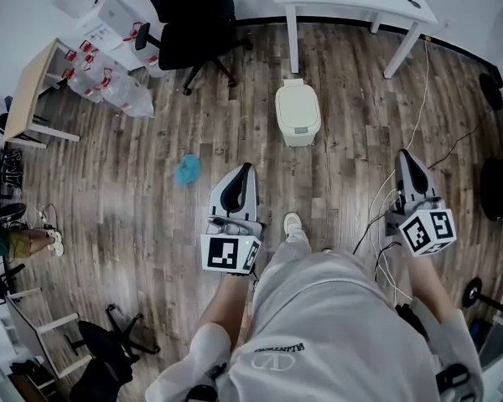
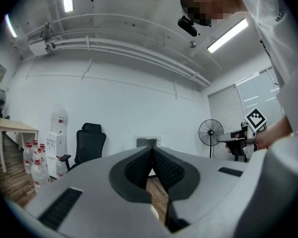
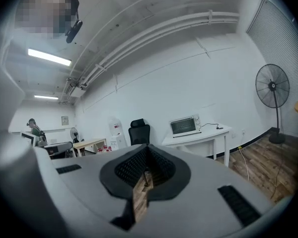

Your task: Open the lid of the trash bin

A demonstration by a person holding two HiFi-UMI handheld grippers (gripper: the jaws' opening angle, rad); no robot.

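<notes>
Two empty grippers, jaws together: left gripper (image 1: pixel 246 168), right gripper (image 1: pixel 405 154). Cream plastic trash bin (image 1: pixel 298 114) stands shut, well ahead; approaching it likely comes next.

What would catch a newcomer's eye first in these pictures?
A cream trash bin stands on the wood floor before the white table, its lid down. The left gripper and right gripper hang short of it, jaws together, holding nothing. A blue object lies on the floor left of the left gripper.
</notes>
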